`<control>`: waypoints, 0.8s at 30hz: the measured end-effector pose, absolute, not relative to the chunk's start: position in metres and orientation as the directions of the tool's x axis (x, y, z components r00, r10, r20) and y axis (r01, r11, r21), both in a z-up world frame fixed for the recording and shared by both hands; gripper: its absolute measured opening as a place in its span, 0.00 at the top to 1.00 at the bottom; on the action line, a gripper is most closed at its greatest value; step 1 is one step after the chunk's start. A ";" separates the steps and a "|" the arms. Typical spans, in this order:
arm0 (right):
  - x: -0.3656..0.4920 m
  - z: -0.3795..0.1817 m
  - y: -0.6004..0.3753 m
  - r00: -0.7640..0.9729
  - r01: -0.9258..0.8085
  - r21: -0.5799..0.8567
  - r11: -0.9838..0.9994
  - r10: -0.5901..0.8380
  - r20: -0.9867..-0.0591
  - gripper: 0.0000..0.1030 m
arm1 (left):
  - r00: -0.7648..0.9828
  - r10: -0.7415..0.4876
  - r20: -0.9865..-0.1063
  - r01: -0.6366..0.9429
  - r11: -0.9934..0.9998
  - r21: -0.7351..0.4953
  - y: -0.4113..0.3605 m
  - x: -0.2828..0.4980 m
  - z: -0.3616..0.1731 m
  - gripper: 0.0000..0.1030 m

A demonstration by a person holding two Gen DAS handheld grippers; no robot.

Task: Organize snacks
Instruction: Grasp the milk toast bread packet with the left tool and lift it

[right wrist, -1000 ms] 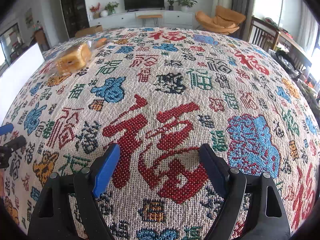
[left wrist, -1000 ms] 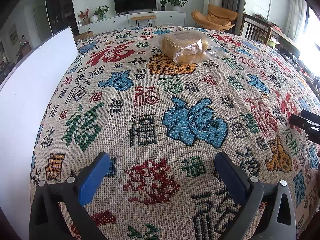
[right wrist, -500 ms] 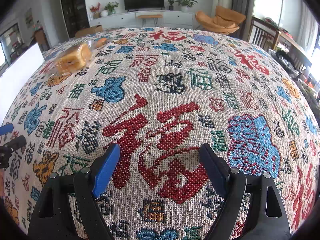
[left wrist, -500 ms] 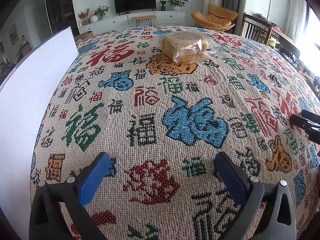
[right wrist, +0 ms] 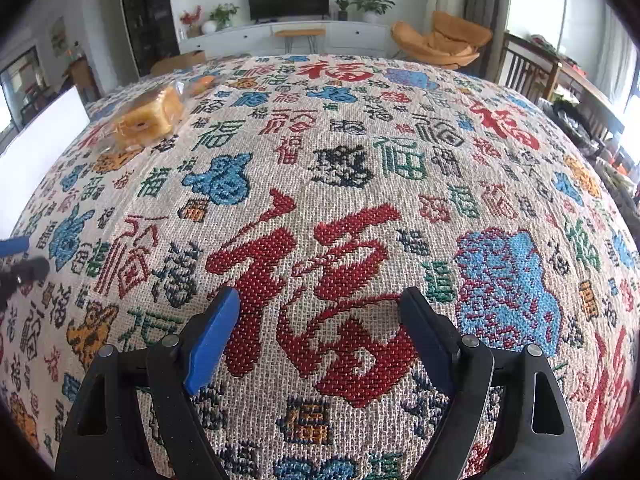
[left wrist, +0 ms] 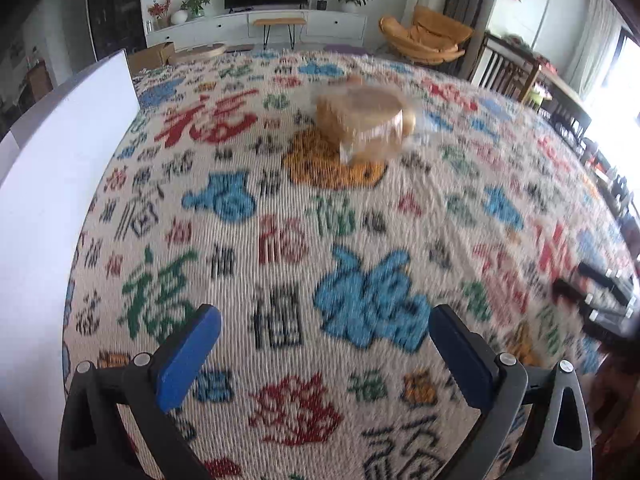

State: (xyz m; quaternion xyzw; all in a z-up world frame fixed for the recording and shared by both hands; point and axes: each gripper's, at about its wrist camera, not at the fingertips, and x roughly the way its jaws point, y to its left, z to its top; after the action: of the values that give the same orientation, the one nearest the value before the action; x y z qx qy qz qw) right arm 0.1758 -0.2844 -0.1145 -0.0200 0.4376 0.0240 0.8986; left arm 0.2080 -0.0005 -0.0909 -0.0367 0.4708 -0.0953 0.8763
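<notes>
A bagged loaf of sliced bread (left wrist: 362,122) lies on the patterned tablecloth (left wrist: 280,240) at the far middle, blurred in the left wrist view; it also shows far left in the right wrist view (right wrist: 146,122). A small orange packet (right wrist: 202,84) lies just behind it. My left gripper (left wrist: 324,340) is open and empty over the near cloth, well short of the bread. My right gripper (right wrist: 320,324) is open and empty over the big red character. Each gripper's tip shows at the edge of the other's view (left wrist: 592,300) (right wrist: 16,256).
A white board or box wall (left wrist: 52,184) stands along the table's left side, also in the right wrist view (right wrist: 40,140). Dark wooden chairs (right wrist: 532,68) stand at the right edge. A TV cabinet and an orange armchair lie beyond the table.
The left gripper has started to move: its view is now blurred and the bread sits lower and nearer in it. The right gripper has not moved.
</notes>
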 end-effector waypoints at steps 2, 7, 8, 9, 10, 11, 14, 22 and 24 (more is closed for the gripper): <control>0.177 -0.116 -0.283 0.615 -0.064 -0.012 0.998 0.030 -0.788 0.16 | 0.574 -0.231 -0.785 0.102 0.972 -0.212 0.002 0.236 -0.064 0.00; 0.178 -0.117 -0.281 0.614 -0.067 -0.011 0.998 0.033 -0.789 0.16 | 0.523 -0.303 -0.797 0.114 0.951 -0.287 -0.030 0.319 -0.043 0.00; 0.178 -0.117 -0.281 0.614 -0.067 -0.011 0.998 0.033 -0.789 0.16 | 0.518 -0.284 -0.807 0.106 0.957 -0.268 -0.039 0.333 -0.044 0.00; 0.178 -0.117 -0.281 0.614 -0.067 -0.010 0.998 0.033 -0.789 0.16 | 0.518 -0.243 -0.820 0.088 0.969 -0.232 -0.047 0.346 -0.048 0.00; 0.178 -0.117 -0.281 0.614 -0.067 -0.011 0.998 0.033 -0.789 0.16 | 0.514 -0.210 -0.832 0.075 0.977 -0.200 -0.055 0.357 -0.053 0.00; 0.178 -0.117 -0.281 0.614 -0.067 -0.011 0.998 0.033 -0.789 0.16 | 0.499 -0.189 -0.846 0.069 0.982 -0.178 -0.062 0.369 -0.062 0.00; 0.178 -0.117 -0.281 0.614 -0.067 -0.010 0.998 0.033 -0.789 0.15 | 0.417 -0.092 -0.904 0.063 0.995 -0.072 -0.081 0.393 -0.099 0.00; 0.179 -0.118 -0.280 0.613 -0.068 -0.009 0.998 0.035 -0.789 0.15 | 0.488 -0.076 -0.870 0.031 0.997 -0.070 -0.060 0.387 -0.114 0.27; 0.179 -0.118 -0.280 0.613 -0.068 -0.008 0.998 0.035 -0.790 0.15 | 0.492 -0.139 -0.859 0.054 0.990 -0.129 -0.046 0.372 -0.108 0.27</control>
State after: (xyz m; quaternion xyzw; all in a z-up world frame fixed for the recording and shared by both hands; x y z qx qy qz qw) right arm 0.1786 -0.2800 -0.1183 -0.0187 0.4392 0.0288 0.8977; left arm 0.3724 -0.0460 -0.1078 -0.0421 0.5006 -0.0560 0.8628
